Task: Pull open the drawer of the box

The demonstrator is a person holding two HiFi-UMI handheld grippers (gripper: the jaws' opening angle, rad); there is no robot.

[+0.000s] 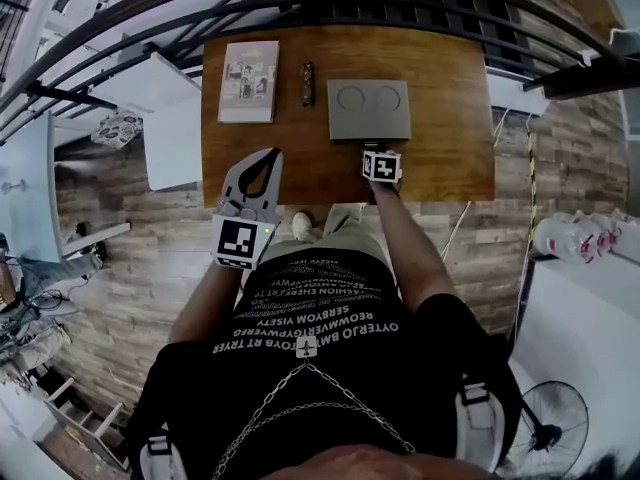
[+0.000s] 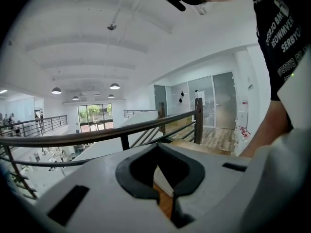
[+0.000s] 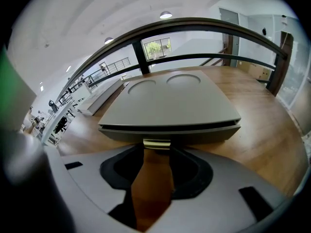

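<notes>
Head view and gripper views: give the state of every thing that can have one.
box, closed, flat on the table
drawer, shut, flush with the box front
pull tab, clamped in the right tongs
right tongs, shut on the pull tab
left tongs, shut, empty

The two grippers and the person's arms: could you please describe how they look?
Both the left gripper and right gripper are light grey with black-lined jaws, and each carries a cube of black-and-white square markers. The person wears a black short-sleeved T-shirt with white lettering.
</notes>
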